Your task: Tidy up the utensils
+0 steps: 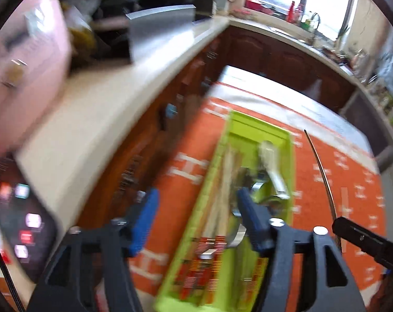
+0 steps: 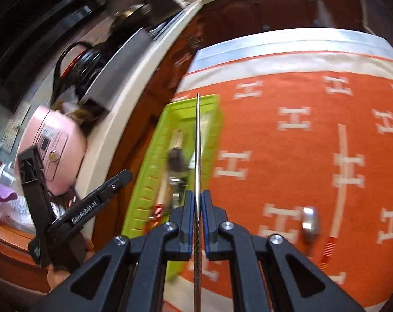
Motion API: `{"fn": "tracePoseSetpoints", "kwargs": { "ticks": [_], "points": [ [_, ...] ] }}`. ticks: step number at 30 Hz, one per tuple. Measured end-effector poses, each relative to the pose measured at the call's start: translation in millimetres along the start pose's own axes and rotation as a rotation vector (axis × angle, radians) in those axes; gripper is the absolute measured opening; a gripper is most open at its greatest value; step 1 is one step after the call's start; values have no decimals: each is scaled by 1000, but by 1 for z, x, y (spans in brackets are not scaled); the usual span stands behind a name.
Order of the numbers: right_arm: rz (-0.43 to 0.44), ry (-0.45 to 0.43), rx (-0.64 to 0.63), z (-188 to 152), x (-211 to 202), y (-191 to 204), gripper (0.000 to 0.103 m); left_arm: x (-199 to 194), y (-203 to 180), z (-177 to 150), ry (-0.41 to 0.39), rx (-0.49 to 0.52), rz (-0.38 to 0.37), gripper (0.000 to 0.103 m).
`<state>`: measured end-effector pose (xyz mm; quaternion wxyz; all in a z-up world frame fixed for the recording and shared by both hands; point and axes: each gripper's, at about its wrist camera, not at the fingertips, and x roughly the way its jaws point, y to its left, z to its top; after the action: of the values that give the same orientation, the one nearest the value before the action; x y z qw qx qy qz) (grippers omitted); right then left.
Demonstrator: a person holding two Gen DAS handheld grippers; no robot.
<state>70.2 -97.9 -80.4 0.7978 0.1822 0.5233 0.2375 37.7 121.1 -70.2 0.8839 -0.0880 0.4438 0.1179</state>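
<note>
Our left claw (image 1: 196,218) hangs over a lime-green plastic utensil tray (image 1: 290,156) with its blue-padded fingers (image 1: 144,221) spread apart and nothing between them. The tray lies on an orange cloth patterned with white H shapes (image 2: 287,156), along the cloth's edge nearest the cream worktop (image 1: 92,119) and dark wooden cabinets. Inside the tray we see pale wooden chopsticks with red-striped ends (image 1: 222,195) and blurred shiny metal cutlery (image 1: 271,171).

Our right claw (image 2: 198,205) is clamped shut on a thin, long metal chopstick (image 2: 198,135), which points forward above the tray. Out on the cloth, well apart from the tray, lie a loose pale chopstick with a red-striped end (image 2: 342,171) and a small shiny metal piece (image 2: 310,221), too blurred to identify.
</note>
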Motion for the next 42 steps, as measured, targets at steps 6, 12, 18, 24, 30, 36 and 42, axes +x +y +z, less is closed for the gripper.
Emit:
{"fn": "tracePoseSetpoints", "kwargs": {
  "ticks": [6, 12, 18, 24, 30, 36, 42],
  "points": [
    [8, 84, 58, -1, 52, 19, 5, -9, 12, -10, -10, 18, 65, 68],
    [34, 115, 63, 10, 80, 39, 7, -12, 32, -18, -9, -28, 38, 72],
    [12, 154, 72, 4, 88, 39, 7, -6, 38, -20, 15, -42, 13, 72],
    [-7, 136, 45, 2, 79, 42, 7, 0, 34, -21, 35, -35, -14, 72],
    [-96, 95, -65, -4, 54, 42, 8, -6, 22, -20, 42, -8, -41, 72],
    [-169, 56, -82, -11, 25, 22, 7, -19, 0, -19, 42, 31, -103, 72],
    [-246, -41, -35, -10, -24, -22, 7, -38, -50, -28, 23, 135, -210, 76]
  ]
}}
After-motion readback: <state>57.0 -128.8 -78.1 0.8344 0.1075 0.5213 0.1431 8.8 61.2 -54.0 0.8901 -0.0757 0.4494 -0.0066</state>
